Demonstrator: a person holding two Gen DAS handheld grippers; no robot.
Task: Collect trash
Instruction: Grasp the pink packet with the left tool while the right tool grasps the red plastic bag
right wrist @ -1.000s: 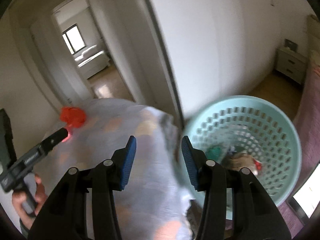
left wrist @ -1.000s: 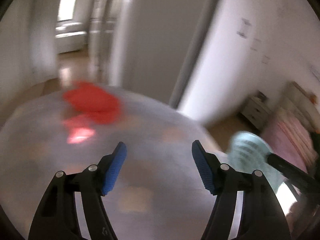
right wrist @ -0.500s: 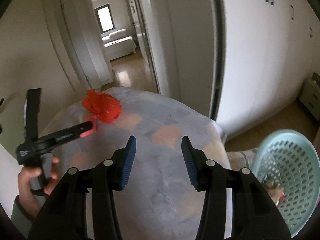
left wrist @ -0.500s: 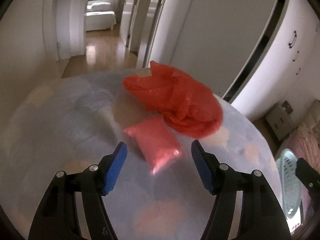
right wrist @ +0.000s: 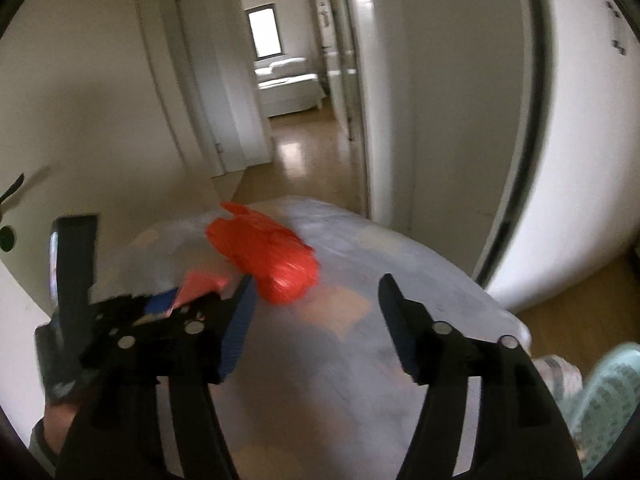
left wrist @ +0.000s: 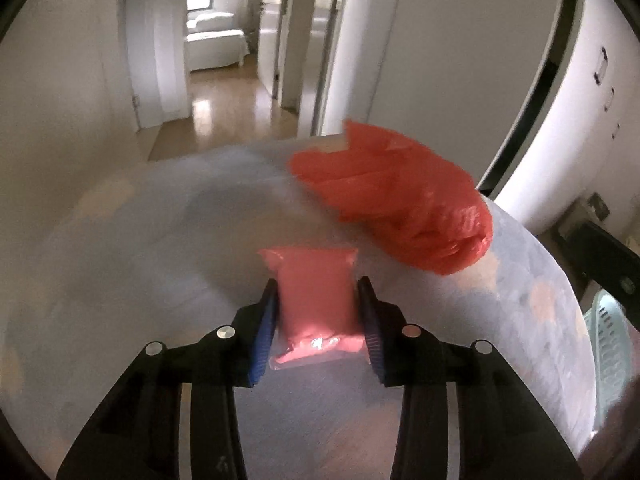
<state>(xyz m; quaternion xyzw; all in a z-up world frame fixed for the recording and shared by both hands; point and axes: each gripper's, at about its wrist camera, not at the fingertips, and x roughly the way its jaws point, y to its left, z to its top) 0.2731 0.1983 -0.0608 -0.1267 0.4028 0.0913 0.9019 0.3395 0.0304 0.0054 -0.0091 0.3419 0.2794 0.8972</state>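
A small pink sealed packet (left wrist: 318,300) lies on the pale patterned bedspread (left wrist: 140,260). My left gripper (left wrist: 318,320) is shut on the packet, one blue pad on each side. A crumpled red plastic bag (left wrist: 400,196) lies just beyond it to the right; it also shows in the right wrist view (right wrist: 266,258). My right gripper (right wrist: 316,312) is open and empty above the bed, right of the left gripper (right wrist: 168,304). A mint-green perforated basket (left wrist: 608,340) stands off the bed's right side, also in the right wrist view (right wrist: 604,396).
A white wardrobe (left wrist: 592,100) with a dark edge strip stands right of the bed. An open doorway (right wrist: 296,120) leads to a hall with wooden floor and a white sofa. A cream wall (left wrist: 60,100) runs along the left.
My left gripper moved forward over the pink packet and closed on it. My right gripper swung left, away from the basket, towards the red bag.
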